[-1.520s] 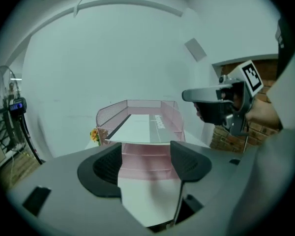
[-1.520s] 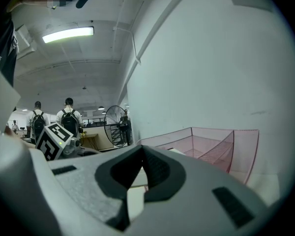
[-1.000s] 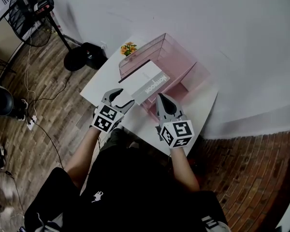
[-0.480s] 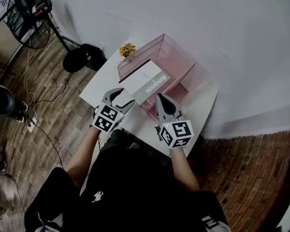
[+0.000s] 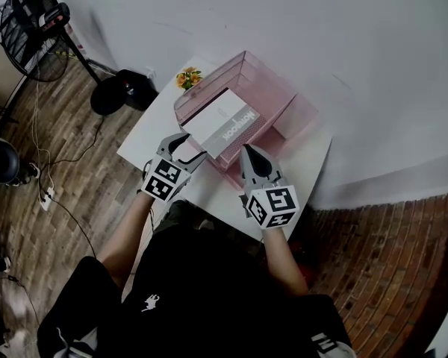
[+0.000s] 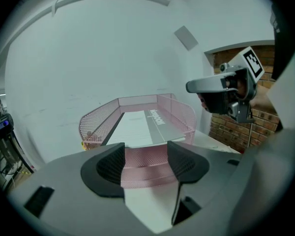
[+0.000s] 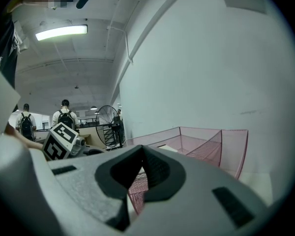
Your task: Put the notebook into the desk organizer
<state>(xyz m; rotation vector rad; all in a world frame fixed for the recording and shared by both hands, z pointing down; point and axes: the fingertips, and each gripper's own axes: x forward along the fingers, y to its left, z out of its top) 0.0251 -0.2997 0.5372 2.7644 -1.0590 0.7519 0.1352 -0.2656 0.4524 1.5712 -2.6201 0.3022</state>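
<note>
The white and grey notebook (image 5: 220, 121) (image 6: 137, 129) lies flat in the left bay of the pink mesh desk organizer (image 5: 284, 99) (image 6: 96, 122) (image 7: 206, 146). Its near end reaches the organizer's front rim. My left gripper (image 5: 185, 146) (image 6: 145, 154) is open just in front of that rim, and nothing is between its pads. To its right, my right gripper (image 5: 248, 154) (image 7: 143, 151) is shut and empty, its tip close to the organizer's front. Each gripper shows in the other's view.
The organizer stands on a small white table (image 5: 299, 170) against a white wall. A small orange flower (image 5: 185, 78) sits at the table's far left corner. A black fan base (image 5: 108, 95) and cables are on the wood floor at left. People stand far off (image 7: 65, 117).
The notebook has slid further into the organizer; a second ago more of it stuck out over the front rim. Both grippers have stayed about where they were.
</note>
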